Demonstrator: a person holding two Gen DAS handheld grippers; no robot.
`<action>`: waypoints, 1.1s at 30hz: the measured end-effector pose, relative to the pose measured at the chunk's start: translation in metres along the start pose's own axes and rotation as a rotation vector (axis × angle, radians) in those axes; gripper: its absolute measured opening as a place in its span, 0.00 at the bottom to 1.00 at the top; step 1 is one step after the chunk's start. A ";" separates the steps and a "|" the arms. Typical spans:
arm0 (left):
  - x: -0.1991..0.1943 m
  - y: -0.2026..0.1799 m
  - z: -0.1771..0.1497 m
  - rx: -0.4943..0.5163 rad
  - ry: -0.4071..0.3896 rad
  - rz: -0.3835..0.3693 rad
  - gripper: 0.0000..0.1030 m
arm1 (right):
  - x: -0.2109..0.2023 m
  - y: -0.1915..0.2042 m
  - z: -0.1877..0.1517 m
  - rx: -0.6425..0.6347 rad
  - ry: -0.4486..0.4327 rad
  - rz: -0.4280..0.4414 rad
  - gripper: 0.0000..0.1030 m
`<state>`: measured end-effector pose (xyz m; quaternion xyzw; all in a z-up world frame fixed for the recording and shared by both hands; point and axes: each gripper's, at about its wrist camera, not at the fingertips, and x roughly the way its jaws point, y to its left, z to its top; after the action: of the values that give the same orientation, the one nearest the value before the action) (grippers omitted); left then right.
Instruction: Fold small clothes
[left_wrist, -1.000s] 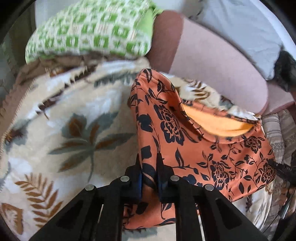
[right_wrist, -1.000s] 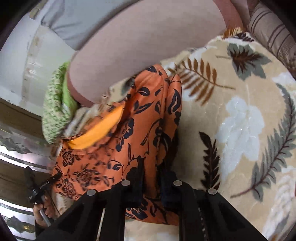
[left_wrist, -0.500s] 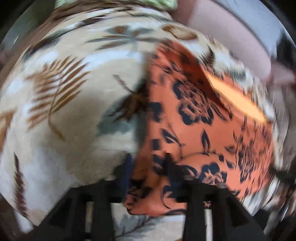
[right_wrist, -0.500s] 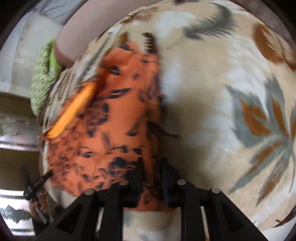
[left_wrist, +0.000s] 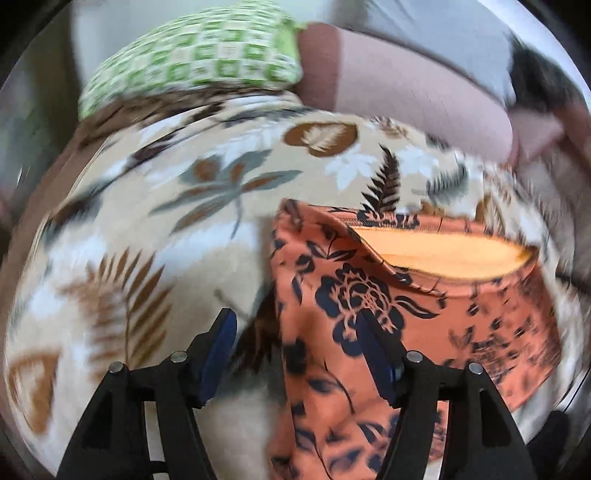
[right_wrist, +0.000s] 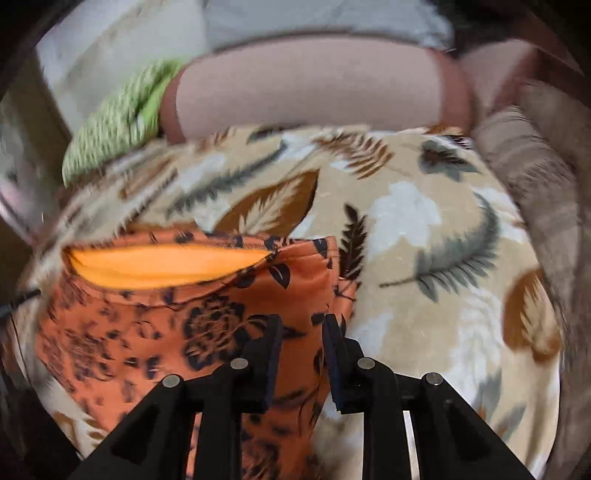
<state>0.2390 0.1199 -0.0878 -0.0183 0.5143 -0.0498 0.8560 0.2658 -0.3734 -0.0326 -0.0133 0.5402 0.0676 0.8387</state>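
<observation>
An orange garment (left_wrist: 406, 314) with dark blue flowers and a plain orange lining lies on the leaf-patterned blanket (left_wrist: 147, 229). In the left wrist view my left gripper (left_wrist: 295, 332) is wide open over the garment's left edge, holding nothing. The garment also shows in the right wrist view (right_wrist: 177, 314), at the lower left. My right gripper (right_wrist: 301, 332) is partly open over the garment's right edge, with the cloth lying between and below the fingers, not pinched.
A green checked pillow (left_wrist: 195, 55) lies at the blanket's far edge. A pink-brown bolster (right_wrist: 314, 88) and a grey cushion (right_wrist: 314, 18) lie behind. A striped brown cloth (right_wrist: 546, 184) borders the blanket on the right.
Both grippers were shut on the garment's edges and have lowered it flat onto the blanket. Both have now opened and let go, the left one wide.
</observation>
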 end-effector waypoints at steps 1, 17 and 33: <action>0.006 -0.001 0.005 0.031 -0.001 -0.002 0.66 | 0.009 -0.001 0.004 -0.009 0.007 -0.002 0.24; 0.065 0.009 0.035 0.081 0.054 -0.054 0.66 | 0.076 -0.030 0.040 0.058 0.064 0.139 0.45; 0.092 0.006 0.074 -0.033 0.083 0.020 0.31 | 0.063 -0.050 0.033 0.277 0.040 0.185 0.20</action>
<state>0.3475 0.1146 -0.1342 -0.0253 0.5501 -0.0334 0.8340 0.3274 -0.4140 -0.0788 0.1507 0.5600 0.0694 0.8117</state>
